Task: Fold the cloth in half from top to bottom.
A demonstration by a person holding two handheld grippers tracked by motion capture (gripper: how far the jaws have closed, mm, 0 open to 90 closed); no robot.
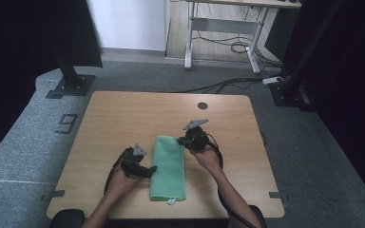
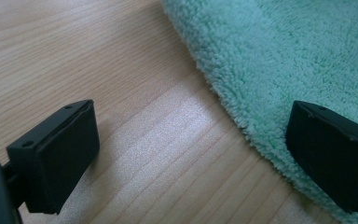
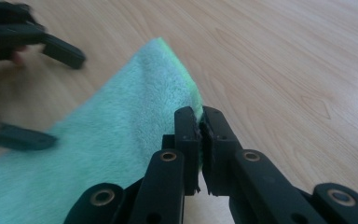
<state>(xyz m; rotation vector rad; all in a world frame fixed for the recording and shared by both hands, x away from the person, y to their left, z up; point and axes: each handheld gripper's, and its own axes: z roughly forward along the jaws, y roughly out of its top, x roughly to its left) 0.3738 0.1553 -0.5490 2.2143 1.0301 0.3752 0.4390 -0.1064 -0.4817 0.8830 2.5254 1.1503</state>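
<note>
Right gripper (image 3: 200, 122) pinching green towel (image 3: 121, 140) edge

Beyond the right gripper (image 1: 186, 140) the wooden table (image 1: 123, 114) ends at grey carpet (image 1: 313, 142) — a white-legged desk (image 1: 228, 28) stands farther off against a pale wall (image 1: 123, 23), with loose cables (image 1: 228, 85) on the floor. Black stands (image 1: 69, 71) and dark curtains (image 1: 19, 57) flank both sides — the light is dim.

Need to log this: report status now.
Right gripper shut on green towel edge. Left gripper open, straddling its other edge. Table unobstructed.
</note>
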